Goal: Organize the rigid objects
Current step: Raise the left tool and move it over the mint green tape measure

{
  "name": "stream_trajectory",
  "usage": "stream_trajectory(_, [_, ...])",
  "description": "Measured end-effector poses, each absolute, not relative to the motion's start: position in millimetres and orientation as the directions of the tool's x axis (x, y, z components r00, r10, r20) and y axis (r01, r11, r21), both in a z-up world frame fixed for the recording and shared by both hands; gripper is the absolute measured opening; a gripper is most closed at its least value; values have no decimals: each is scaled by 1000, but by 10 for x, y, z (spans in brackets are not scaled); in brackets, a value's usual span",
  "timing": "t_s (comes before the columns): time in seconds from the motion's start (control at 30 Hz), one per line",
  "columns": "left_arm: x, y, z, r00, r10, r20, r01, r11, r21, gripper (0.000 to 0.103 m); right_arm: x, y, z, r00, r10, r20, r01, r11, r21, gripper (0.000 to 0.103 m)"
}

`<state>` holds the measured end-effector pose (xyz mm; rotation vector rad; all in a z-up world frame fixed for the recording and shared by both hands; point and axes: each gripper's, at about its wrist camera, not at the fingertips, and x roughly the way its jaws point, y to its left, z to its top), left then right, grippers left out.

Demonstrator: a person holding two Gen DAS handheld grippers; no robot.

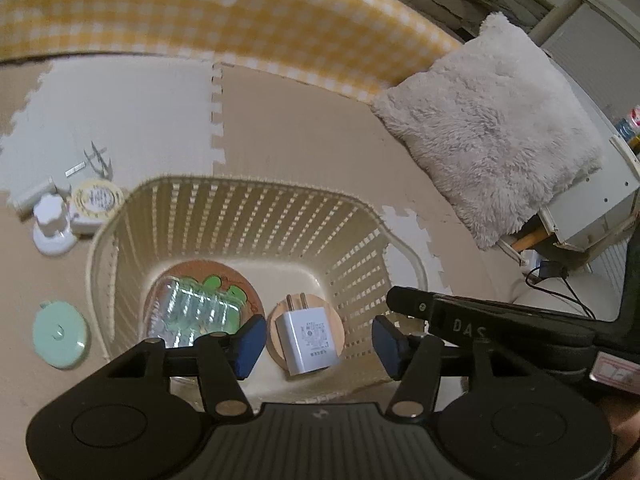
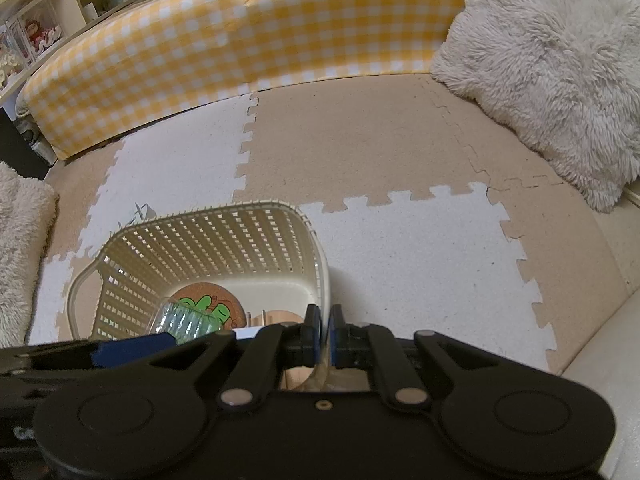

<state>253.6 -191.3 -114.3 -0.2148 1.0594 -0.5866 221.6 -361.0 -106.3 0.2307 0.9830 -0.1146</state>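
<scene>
We find the left gripper poised above the slatted cream basket, its blue pads parted moderately with nothing pressed between them. Seen between the two pads, the white plug adapter lies on a round wooden coaster on the basket floor, prongs pointing toward the far wall. Beside it, on the left part of the floor, a clear plastic case rests over a cork coaster with a green cartoon print. In the right wrist view, the right gripper has its jaws drawn narrow onto the near rim of the basket, the rim wall passing between the pads. Outside the basket, to its left on the foam floor mat, we note a mint-green round lid, a white knobbed item, a round yellow-rimmed tin and small metal scissors. A fluffy white cushion and a yellow checked pad lie beyond the basket, well apart from it.
</scene>
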Motion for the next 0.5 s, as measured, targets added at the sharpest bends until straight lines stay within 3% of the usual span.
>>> stream_trajectory(0.2, [2484,-1902,-963,394,-527,-753,398,837,-377,65,2217,-3612,-1064,551,9,-834,199,970,142,5])
stream_trajectory(0.33, [2448,-1868,-855,428,-521,-738,427,837,-343,77,2215,-3615,-1065,551,11,-834,201,969,145,5])
stream_trajectory(0.5, [2423,-1829,-702,473,-508,-720,451,842,-297,83,2214,-3618,-1066,551,11,-834,200,969,145,5])
